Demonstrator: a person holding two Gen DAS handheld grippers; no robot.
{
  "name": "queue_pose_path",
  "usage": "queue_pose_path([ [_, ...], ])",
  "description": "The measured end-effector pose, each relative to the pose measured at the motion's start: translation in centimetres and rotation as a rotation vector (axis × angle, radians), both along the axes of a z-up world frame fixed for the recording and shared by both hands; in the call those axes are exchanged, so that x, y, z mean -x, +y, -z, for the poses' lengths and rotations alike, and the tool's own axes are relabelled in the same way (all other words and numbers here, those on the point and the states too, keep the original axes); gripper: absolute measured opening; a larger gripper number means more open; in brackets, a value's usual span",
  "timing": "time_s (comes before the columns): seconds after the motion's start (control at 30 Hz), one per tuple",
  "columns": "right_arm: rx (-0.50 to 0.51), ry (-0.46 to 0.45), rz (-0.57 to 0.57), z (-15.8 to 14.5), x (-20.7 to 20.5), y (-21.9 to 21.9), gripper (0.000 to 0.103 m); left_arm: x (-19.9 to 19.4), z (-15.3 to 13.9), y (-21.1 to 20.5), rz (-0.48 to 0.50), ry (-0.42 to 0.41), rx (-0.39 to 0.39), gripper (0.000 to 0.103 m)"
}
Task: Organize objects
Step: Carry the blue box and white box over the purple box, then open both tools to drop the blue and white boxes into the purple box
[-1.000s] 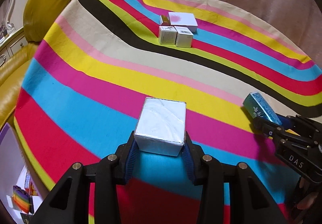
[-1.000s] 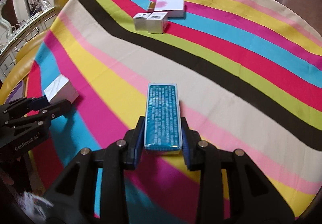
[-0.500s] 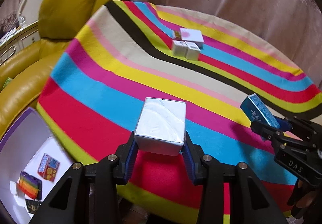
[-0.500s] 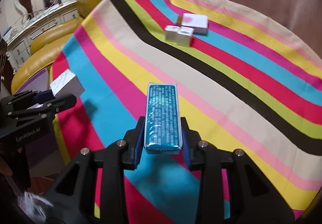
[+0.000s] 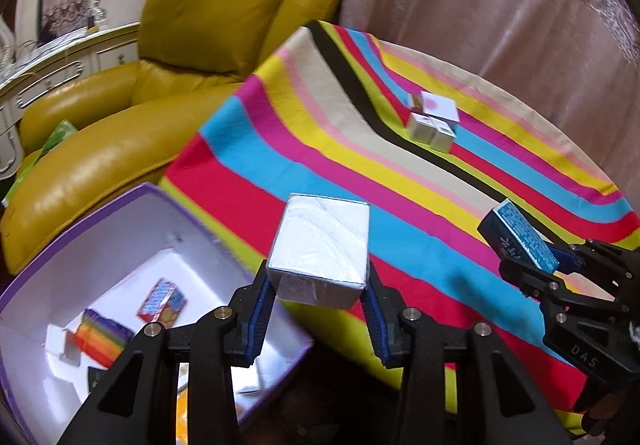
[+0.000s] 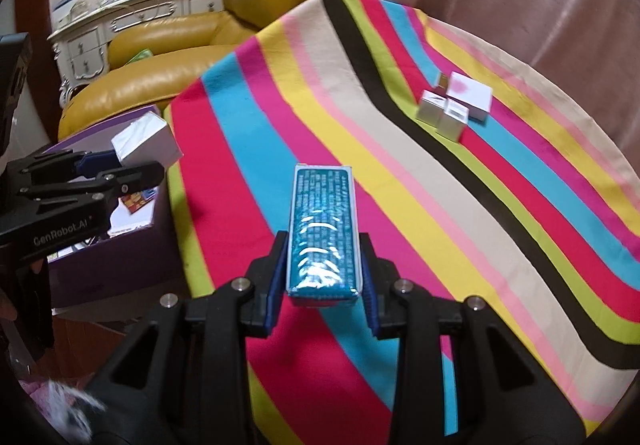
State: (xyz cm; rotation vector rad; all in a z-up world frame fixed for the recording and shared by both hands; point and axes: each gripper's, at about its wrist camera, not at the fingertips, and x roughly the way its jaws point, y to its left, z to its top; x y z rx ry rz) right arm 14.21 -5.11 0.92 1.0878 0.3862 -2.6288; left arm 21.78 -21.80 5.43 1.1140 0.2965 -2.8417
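Right tool (image 6: 322, 277) pinches long teal box (image 6: 322, 233), long axis pointing forward along fingers; left tool (image 5: 318, 297) pinches stubby silver-white box (image 5: 320, 249) over striped counter (image 5: 400, 181) edge.

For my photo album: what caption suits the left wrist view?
Left gripper carries a silver box toward an open purple bin beside the striped table.

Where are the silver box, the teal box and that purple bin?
silver box (image 5: 320, 245), left wrist view, top face.
teal box (image 6: 322, 229), right wrist view, printed top face.
purple bin (image 5: 120, 245), left wrist view, white inner wall.
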Motion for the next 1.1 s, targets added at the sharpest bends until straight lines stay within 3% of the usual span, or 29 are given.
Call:
queue_pose_path([
  [0.73,-0.097,0.001,-0.318,0.2,-1.0,-14.2,0.037,-7.8,2.2,-12.3,-0.313,-0.026,-0.066,0.043],
  [1.1,-0.116,-0.003,-0.511,1.1,-2.7,-21.7,0.037,-9.7,2.1,-16.3,-0.481,-0.036,0.015,0.043],
])
